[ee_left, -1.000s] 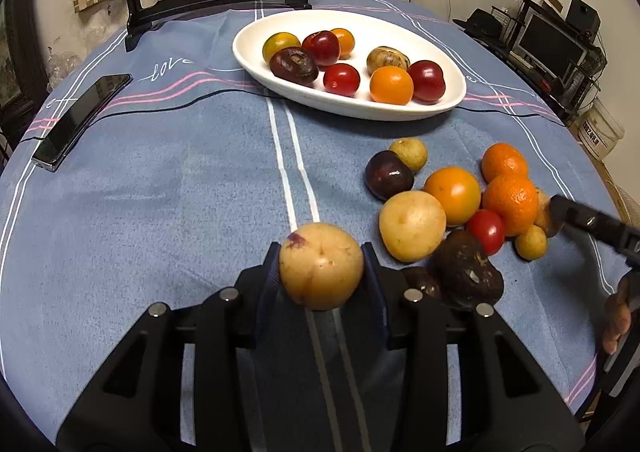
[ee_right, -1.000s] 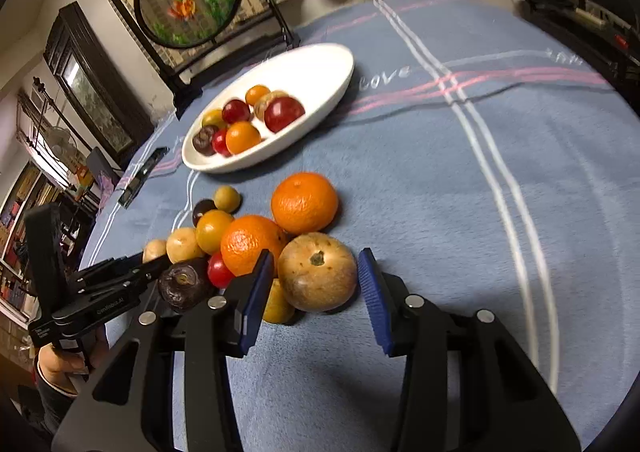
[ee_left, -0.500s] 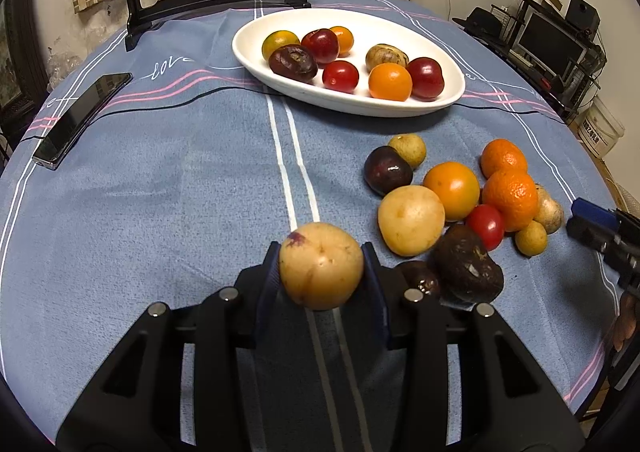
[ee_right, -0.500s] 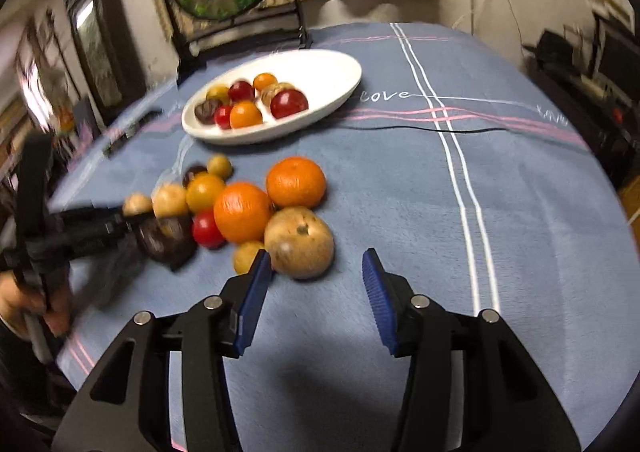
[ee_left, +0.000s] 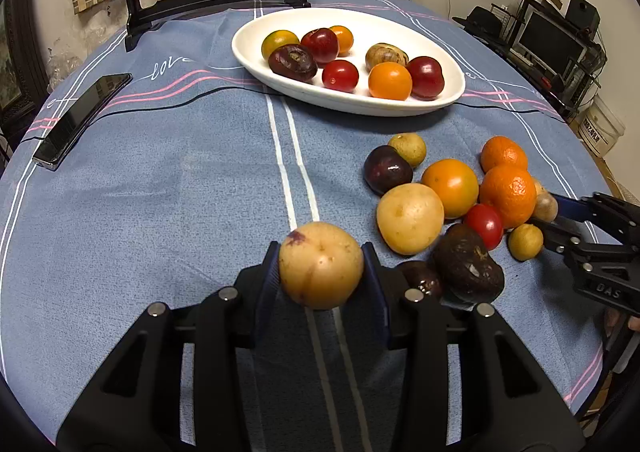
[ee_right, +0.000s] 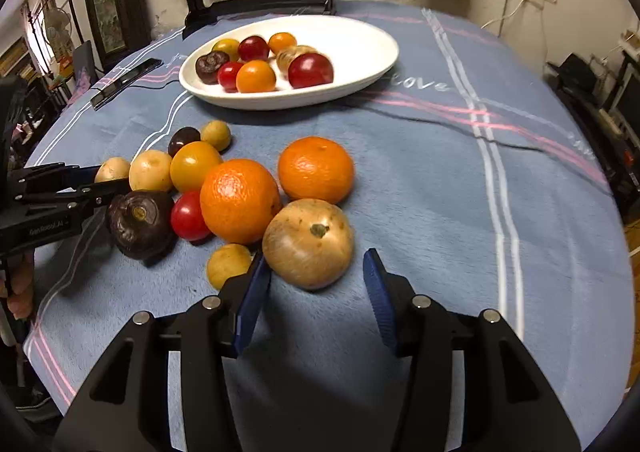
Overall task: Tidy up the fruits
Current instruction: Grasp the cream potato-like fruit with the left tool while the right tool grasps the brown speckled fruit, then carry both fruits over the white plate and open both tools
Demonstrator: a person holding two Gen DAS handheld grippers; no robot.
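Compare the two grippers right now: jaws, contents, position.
The left gripper is shut on a yellow potato; the right gripper is open and holds nothing. The left grips its potato beside the pile; the right's jaws stand either side of a tan round fruit lying on the cloth. Both have blue pads.

Both wrist views face the white dish [ee_left: 448, 101] low, sharing the fruit pile [ee_right: 240, 199].
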